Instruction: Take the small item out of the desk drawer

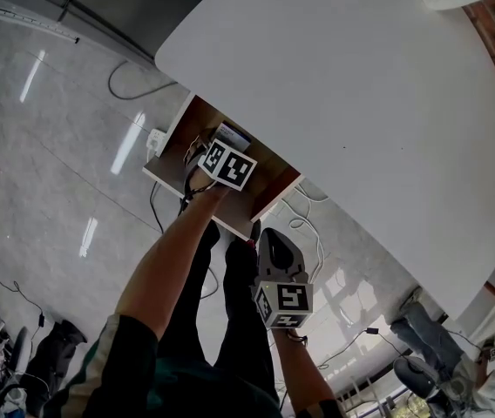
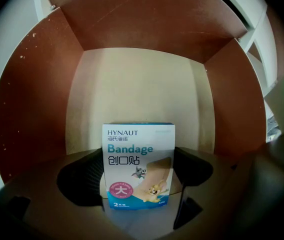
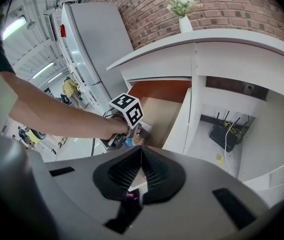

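ok, your left tongs (image 2: 138, 178) are clamped on the blue-white cardboard bandage box (image 2: 138, 151), upright inside the open brown wooden drawer (image 2: 32, 109), probably just off its floor. right tongs (image 3: 141, 168) closed on nothing, held back so the lift-out stays clear.

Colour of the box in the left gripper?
The box is white with blue lettering and edges; best in left gripper view.

background i can see
a white vase (image 3: 185, 24) stands before the brick wall (image 3: 242, 6); a black router (image 3: 225, 133) sits below.
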A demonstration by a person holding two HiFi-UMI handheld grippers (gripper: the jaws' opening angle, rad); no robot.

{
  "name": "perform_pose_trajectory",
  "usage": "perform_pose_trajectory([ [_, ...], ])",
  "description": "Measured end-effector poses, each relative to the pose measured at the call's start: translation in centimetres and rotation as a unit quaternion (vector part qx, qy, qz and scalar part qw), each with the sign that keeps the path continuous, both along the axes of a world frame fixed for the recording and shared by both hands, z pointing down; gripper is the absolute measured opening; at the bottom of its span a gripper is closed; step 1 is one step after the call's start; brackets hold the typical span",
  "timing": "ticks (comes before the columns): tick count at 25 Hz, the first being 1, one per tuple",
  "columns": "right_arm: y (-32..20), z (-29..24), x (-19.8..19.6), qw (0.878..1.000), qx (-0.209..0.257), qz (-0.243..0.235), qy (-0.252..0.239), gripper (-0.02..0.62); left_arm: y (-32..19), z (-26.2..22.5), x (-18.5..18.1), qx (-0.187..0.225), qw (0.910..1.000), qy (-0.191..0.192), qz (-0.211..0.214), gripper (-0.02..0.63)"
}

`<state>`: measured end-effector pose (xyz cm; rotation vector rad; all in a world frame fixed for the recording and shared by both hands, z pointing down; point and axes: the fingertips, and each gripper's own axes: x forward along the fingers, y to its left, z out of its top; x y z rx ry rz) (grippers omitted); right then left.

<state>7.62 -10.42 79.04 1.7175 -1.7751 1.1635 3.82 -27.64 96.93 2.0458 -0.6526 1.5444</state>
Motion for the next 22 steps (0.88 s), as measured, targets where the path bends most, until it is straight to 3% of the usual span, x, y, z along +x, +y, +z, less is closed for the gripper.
perform_pose_trajectory([
  [22,0.31,-0.98,0.24,1.000,-0.007,-0.003,0.009,0.025,0.03,-0.16,-0.09,-0.002,1.0000,-0.003,-0.001,0.426],
])
